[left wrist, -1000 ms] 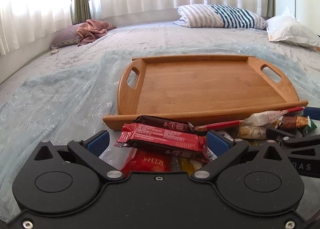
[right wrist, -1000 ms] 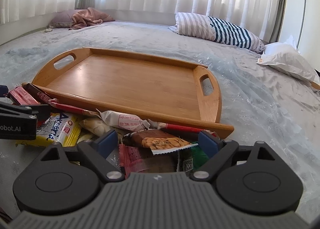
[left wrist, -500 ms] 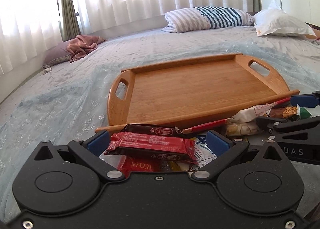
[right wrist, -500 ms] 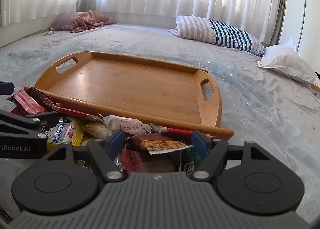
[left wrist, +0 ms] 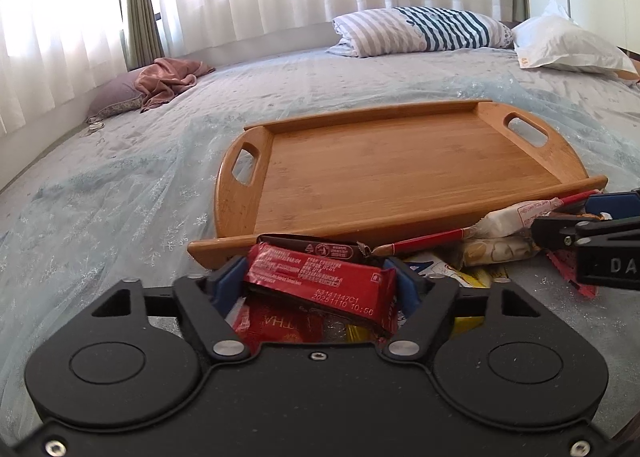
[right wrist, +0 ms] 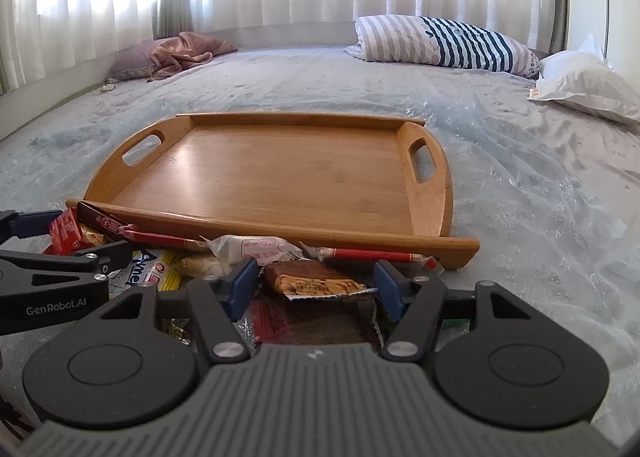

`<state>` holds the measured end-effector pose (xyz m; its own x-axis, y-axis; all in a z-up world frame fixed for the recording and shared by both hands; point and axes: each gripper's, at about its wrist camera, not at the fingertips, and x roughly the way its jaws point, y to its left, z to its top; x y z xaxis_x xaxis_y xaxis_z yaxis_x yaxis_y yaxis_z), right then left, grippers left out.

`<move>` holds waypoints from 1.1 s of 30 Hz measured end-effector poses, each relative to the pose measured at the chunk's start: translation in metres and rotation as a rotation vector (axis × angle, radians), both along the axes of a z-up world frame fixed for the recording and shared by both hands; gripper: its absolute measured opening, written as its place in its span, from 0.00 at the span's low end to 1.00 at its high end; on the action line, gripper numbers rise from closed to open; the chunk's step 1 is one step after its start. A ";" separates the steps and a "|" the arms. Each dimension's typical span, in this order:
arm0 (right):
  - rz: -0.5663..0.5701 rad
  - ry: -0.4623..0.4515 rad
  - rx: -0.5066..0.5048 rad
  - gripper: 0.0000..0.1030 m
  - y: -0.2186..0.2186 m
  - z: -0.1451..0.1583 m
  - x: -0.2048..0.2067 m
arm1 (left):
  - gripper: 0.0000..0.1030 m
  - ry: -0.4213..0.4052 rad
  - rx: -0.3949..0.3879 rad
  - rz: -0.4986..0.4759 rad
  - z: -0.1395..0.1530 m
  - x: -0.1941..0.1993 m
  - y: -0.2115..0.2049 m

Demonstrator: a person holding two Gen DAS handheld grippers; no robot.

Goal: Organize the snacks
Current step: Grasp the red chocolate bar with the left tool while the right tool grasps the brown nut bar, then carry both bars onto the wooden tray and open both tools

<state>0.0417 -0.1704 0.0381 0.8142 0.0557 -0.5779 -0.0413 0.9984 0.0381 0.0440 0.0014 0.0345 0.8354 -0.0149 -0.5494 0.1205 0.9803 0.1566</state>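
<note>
The left gripper (left wrist: 318,285) is clamping a red snack bar (left wrist: 320,283) lying crosswise between its blue fingers (left wrist: 228,283). The right gripper (right wrist: 316,283) is closing around a brown snack packet (right wrist: 316,283) sitting between its fingers; contact is probably made but unclear. The wooden tray (right wrist: 280,233) is lying just beyond both sets of fingertips.

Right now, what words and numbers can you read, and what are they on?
"63141147C1 20251110 10:56": red snack bar.
"GenRobot.AI": left gripper body.
"DA", cut off: right gripper body.
"Ame", partly hidden: yellow and white packet.
Print on the white wrapper and brown packet: too small.
</note>
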 end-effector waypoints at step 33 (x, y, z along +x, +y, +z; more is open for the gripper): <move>0.083 -0.098 0.100 0.63 -0.005 0.045 -0.014 | 0.62 -0.087 -0.016 -0.026 0.032 -0.016 0.006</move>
<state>0.0274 -0.1756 0.0836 0.8568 0.1783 -0.4838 -0.1316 0.9829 0.1291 0.0281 0.0073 0.0664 0.8792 -0.0454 -0.4743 0.1326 0.9794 0.1521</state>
